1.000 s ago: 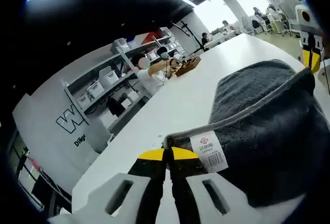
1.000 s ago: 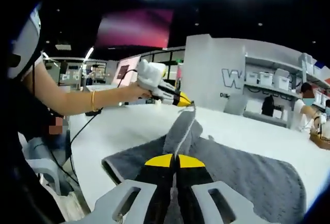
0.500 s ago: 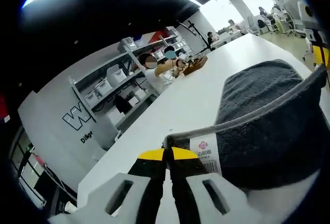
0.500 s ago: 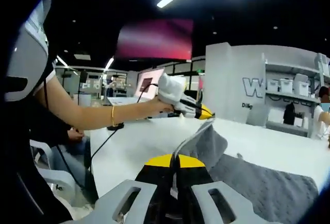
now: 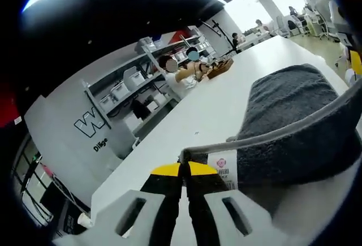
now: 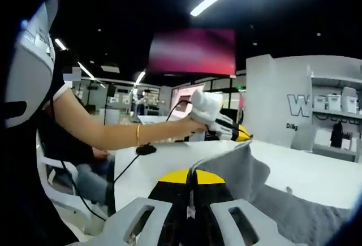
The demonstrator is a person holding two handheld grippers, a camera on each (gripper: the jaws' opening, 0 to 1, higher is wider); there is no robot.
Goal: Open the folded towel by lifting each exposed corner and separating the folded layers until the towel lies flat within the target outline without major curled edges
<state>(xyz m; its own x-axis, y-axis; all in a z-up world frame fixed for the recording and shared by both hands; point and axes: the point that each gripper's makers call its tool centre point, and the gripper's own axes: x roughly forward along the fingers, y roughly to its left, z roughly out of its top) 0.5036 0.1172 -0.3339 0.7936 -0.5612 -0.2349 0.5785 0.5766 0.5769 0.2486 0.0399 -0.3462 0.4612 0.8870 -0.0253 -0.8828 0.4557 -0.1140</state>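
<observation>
A dark grey towel [image 5: 294, 121] with a pale edge band hangs lifted over the white table [image 5: 198, 116], its far part lying on the tabletop. My left gripper [image 5: 184, 169] is shut on a corner of it, beside a white barcode label [image 5: 222, 168]. In the right gripper view, my right gripper [image 6: 191, 177] is shut on another corner of the towel [image 6: 249, 172], whose top edge stretches tight across to the left gripper [image 6: 240, 136], held by a person's hand. The right gripper's yellow tip shows at the far right edge [image 5: 355, 62] of the left gripper view.
Grey shelving with white bins [image 5: 127, 82] and seated people stand beyond the table's far side. A wall with large letters [image 5: 90, 127] rises at left. A person's arm [image 6: 96, 133] with a bracelet, a chair [image 6: 62, 195] and a cable cross the right gripper view.
Both grippers have risen with their corners, and the towel's top edge is pulled tighter between them. More of the towel hangs off the table.
</observation>
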